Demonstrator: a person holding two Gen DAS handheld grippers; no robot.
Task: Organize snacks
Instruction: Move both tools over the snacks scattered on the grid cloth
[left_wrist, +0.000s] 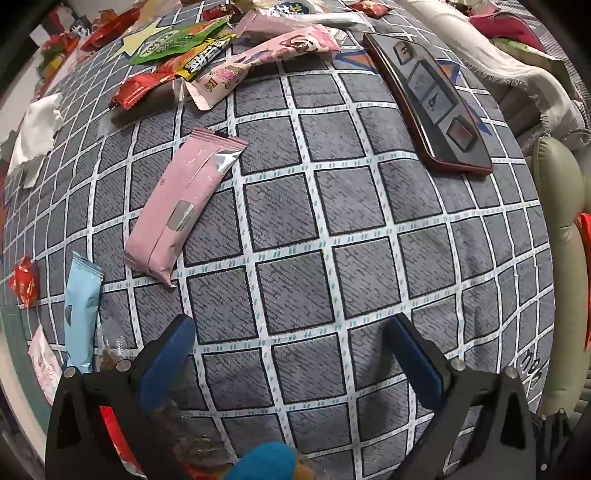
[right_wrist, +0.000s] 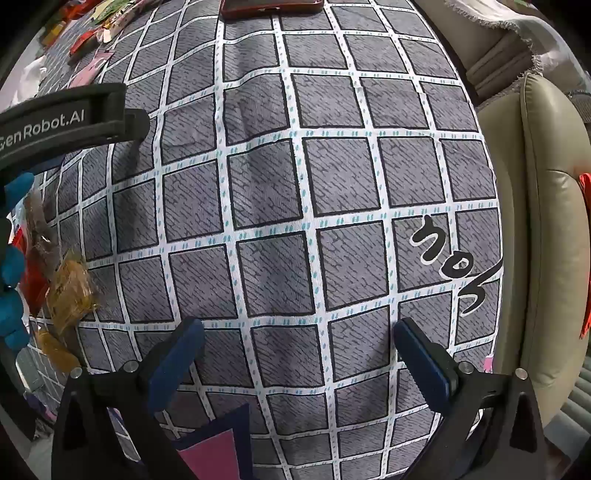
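My left gripper (left_wrist: 291, 332) is open and empty above a grey checked cloth (left_wrist: 332, 221). A long pink snack packet (left_wrist: 181, 206) lies ahead and to its left. A light blue packet (left_wrist: 81, 314) lies at the left beside the left finger. A pile of snack packets (left_wrist: 207, 55) sits at the far side, with a pink printed packet (left_wrist: 258, 59) among them. My right gripper (right_wrist: 299, 339) is open and empty over bare cloth (right_wrist: 295, 184). The left gripper body (right_wrist: 66, 114) and clear-wrapped brown snacks (right_wrist: 66, 291) show at its left edge.
A phone in a red case (left_wrist: 428, 96) lies on the cloth at the right. A white tissue (left_wrist: 37, 129) lies at the left edge. A red wrapped candy (left_wrist: 24, 280) lies far left. A beige sofa cushion (right_wrist: 543, 221) borders the cloth on the right.
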